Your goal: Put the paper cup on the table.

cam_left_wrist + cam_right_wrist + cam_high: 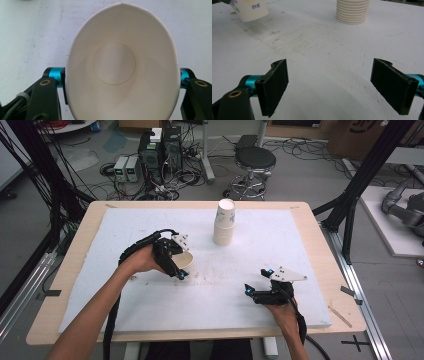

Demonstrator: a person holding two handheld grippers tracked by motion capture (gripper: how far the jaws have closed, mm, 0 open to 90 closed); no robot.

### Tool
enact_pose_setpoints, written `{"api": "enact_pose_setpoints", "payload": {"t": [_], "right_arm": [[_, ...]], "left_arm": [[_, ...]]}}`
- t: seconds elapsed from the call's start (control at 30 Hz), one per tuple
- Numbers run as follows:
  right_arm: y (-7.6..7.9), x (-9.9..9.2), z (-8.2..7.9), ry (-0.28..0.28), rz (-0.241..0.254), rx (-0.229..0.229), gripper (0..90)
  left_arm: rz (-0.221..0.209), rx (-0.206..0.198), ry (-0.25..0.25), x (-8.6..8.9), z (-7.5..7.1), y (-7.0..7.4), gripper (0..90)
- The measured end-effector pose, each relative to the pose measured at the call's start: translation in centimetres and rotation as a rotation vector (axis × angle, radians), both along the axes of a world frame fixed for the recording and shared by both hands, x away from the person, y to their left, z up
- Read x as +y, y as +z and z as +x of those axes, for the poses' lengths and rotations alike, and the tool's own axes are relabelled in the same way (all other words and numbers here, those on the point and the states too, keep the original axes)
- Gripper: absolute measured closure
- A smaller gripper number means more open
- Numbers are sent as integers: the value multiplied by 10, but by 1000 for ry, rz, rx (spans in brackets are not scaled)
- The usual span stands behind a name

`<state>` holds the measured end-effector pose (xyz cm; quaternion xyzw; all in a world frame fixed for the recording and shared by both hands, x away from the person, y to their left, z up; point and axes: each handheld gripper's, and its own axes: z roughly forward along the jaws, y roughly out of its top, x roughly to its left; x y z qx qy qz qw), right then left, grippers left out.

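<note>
A single white paper cup [186, 260] is left of the white board's middle, with my left gripper [178, 266] shut on it. In the left gripper view the cup [122, 62] is empty and its rim is squeezed into an oval between the two jaws of that gripper [122, 77]. A stack of paper cups [224, 222] stands upright at the board's far centre, apart from both grippers. My right gripper [257, 281] hovers low over the near right of the board, open, with nothing between its pads [274, 86]. From there the stack [352, 11] and the held cup [249, 8] lie ahead.
The white board [280, 250] covers a wooden table [327, 265] and carries faint brown stains near its middle. Beyond the far edge are a black stool [254, 167], computer boxes [160, 150] and tangled cables. Black frame posts [370, 167] stand at both sides.
</note>
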<state>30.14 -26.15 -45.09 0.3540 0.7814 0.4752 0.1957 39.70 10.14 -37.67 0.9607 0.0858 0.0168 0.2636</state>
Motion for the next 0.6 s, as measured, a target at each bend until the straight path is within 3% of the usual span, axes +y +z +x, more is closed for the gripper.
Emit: {"api": "enact_pose_setpoints", "payload": {"t": [0.4,0.6], "right_arm": [[0,-1,0,5,5,1,147],[0,-1,0,7,4,2,147]], "left_arm": [[64,9,5,-10,3,-16,333],[63,18,3,-12,2,-19,334]]}}
